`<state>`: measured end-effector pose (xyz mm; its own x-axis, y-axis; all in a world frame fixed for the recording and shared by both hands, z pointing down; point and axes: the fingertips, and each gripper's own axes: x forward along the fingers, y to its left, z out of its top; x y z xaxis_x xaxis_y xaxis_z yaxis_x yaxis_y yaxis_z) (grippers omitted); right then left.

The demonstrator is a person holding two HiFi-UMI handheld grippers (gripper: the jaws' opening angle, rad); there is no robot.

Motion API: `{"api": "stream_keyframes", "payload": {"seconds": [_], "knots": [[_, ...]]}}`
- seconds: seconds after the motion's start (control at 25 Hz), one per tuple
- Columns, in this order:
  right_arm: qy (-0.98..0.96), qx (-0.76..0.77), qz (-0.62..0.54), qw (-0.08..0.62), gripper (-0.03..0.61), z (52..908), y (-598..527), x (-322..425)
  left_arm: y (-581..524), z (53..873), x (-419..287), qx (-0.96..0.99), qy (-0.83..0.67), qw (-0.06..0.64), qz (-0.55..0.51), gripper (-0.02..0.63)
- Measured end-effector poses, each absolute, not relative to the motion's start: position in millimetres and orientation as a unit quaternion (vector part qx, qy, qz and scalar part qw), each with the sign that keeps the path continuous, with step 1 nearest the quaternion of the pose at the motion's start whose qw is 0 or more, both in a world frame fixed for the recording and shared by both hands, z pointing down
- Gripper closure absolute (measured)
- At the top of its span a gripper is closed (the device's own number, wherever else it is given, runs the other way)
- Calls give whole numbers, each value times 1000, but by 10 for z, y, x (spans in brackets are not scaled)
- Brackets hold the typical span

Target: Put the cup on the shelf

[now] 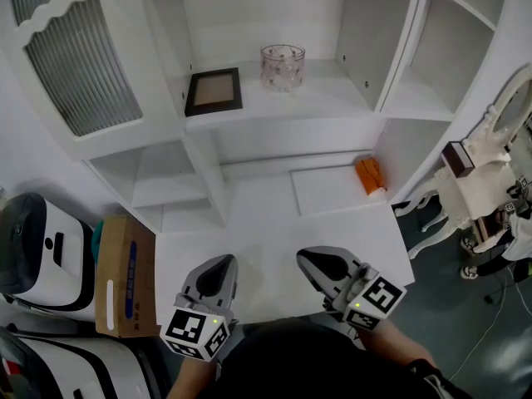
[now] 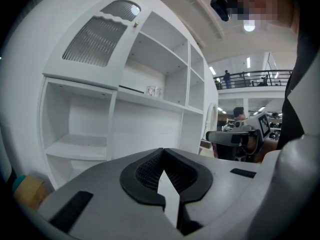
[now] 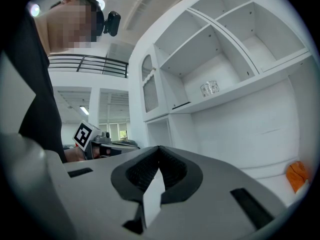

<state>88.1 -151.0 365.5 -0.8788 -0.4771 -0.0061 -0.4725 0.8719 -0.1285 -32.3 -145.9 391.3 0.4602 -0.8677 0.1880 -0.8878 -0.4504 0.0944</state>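
A clear patterned glass cup [image 1: 283, 66] stands upright on the middle shelf [image 1: 332, 98] of the white shelf unit, next to a dark picture frame [image 1: 214, 91]. The cup also shows small in the left gripper view [image 2: 153, 90] and the right gripper view [image 3: 210, 88]. My left gripper [image 1: 223, 264] and right gripper [image 1: 312, 260] hover low over the white counter [image 1: 266, 223], side by side and well short of the shelf. Both are shut with nothing in them; the jaw tips meet in the left gripper view [image 2: 162, 154] and the right gripper view [image 3: 159, 151].
An orange object [image 1: 370, 174] lies at the counter's back right corner. A cardboard box [image 1: 125, 277] and a white-and-black machine [image 1: 37, 252] stand on the floor at the left. An ornate white piece of furniture [image 1: 486, 169] stands at the right. A ribbed-glass cabinet door [image 1: 79, 65] hangs upper left.
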Motion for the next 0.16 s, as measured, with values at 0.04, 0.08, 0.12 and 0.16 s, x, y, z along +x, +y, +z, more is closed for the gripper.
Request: {"api": "stream_keyframes", "payload": {"seconds": [0.04, 0.08, 0.12, 0.16], "knots": [[967, -245, -61, 18, 563, 3660, -1509, 878, -1456, 3921, -319, 850, -517, 90, 57, 602], [968, -244, -61, 17, 563, 3663, -1511, 874, -1455, 3927, -316, 849, -517, 91, 57, 601], [968, -243, -61, 17, 563, 3664, -1513, 870, -1456, 3932, -313, 849, -517, 91, 58, 601], [968, -243, -61, 17, 563, 3665, -1515, 866, -1456, 3936, -310, 849, -516, 91, 58, 601]]}}
